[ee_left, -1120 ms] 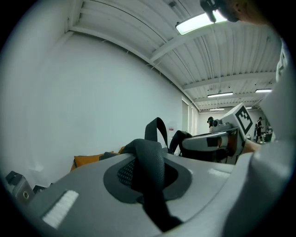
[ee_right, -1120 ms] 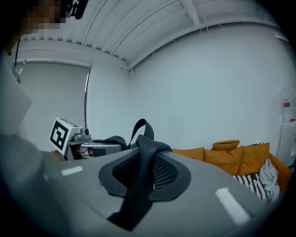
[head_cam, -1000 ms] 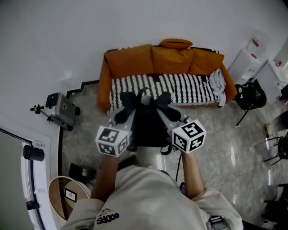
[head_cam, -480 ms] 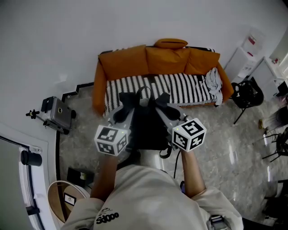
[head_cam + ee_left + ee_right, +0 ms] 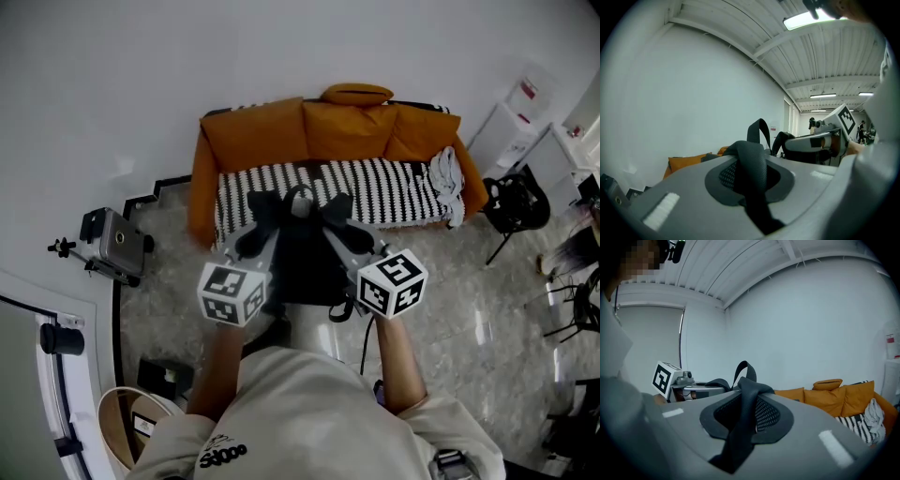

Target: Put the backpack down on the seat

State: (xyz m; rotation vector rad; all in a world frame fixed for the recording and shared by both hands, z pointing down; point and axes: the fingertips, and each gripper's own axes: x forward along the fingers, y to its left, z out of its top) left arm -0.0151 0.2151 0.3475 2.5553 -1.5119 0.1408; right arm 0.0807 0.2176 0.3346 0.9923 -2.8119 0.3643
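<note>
The black backpack (image 5: 305, 262) hangs in the middle of the head view, just below the sofa (image 5: 253, 131) with the orange cushions. It is not yet on the striped seat (image 5: 394, 187). We hold it up with both tools. The left gripper (image 5: 255, 232) has its fingers clamped on one black strap (image 5: 751, 161). The right gripper (image 5: 343, 225) has its fingers clamped on the other strap (image 5: 743, 423). A grey cloth (image 5: 448, 173) lies at the seat's right end.
</note>
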